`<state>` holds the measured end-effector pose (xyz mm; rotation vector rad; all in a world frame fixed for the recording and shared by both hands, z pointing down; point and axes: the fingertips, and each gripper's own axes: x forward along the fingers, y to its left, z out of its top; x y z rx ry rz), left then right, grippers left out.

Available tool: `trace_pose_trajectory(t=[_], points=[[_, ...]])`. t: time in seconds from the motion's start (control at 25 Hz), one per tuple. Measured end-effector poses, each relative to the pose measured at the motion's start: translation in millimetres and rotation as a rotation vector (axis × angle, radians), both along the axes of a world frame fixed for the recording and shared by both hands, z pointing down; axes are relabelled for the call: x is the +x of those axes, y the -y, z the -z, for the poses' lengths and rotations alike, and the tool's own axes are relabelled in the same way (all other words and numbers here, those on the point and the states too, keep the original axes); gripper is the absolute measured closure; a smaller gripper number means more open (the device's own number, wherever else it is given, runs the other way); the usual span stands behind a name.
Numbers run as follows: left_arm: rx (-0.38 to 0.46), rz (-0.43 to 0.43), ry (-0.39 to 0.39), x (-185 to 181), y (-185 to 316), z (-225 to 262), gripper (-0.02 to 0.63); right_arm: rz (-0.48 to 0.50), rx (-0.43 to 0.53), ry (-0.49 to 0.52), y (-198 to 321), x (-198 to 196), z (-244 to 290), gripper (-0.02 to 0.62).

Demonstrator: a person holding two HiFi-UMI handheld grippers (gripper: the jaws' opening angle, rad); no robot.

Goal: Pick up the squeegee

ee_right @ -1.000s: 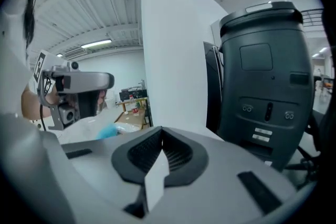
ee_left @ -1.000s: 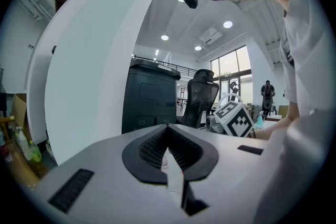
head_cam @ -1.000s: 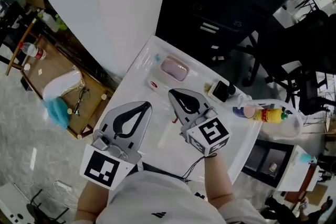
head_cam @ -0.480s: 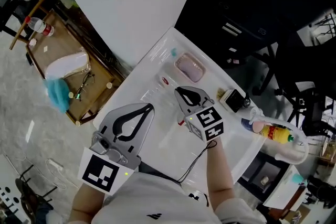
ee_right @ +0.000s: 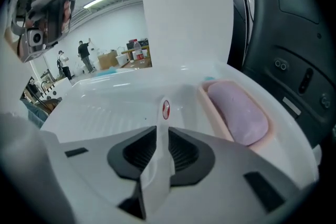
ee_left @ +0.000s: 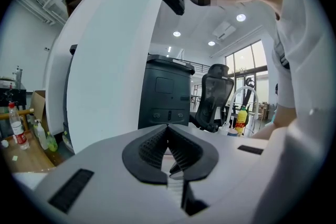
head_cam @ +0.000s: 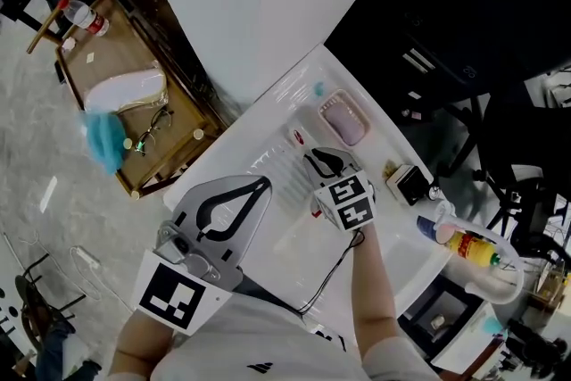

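Right tongs (ee_right: 160,139) pinch the white squeegee (ee_right: 159,165) by its handle, red-marked tip pointing to 12 o'clock over the desk (ee_right: 105,107). Left tongs (ee_left: 168,132) are pressed together, empty. I judge the grasp made; next comes a straight lift, clear of the pink soap (ee_right: 239,113) at 2 o'clock.

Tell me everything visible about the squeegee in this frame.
The squeegee shows as a slim white plastic-looking handle with a red oval mark near its far end. It sits clamped between the jaws of the right hand-held gripper, pointing forward over the white tray. No blade is visible; whether it touches the tray is unclear.
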<state>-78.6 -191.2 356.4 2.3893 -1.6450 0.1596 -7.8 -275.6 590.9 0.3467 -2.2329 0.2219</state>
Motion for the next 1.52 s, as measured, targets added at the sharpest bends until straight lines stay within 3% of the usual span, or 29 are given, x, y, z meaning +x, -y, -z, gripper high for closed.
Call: trace_pose_trajectory(t=[0.68, 0.96, 1.2, 1.52], points=[[0.004, 0.025, -0.001, -11.4, -3.2, -1.3, 0.594, 0.056, -0.006, -0.148, -6.5, -1.9, -22.7, 0.489], [-0.002, 0.032, 0.0, -13.3, -9.2, -2.5, 0.594, -0.003, -0.049, -0.133, -4.6, 0.0, -24.4, 0.492], [0.006, 0.034, 0.017, -14.3, -16.4, 2.1, 0.594, -0.01, -0.017, -0.132, -4.8, 0.6, -23.6, 0.499], [0.032, 0.021, 0.029, -14.9, -29.4, 9.6, 0.594, -0.076, -0.018, 0.011, -18.7, -11.3, 6.0, 0.5]])
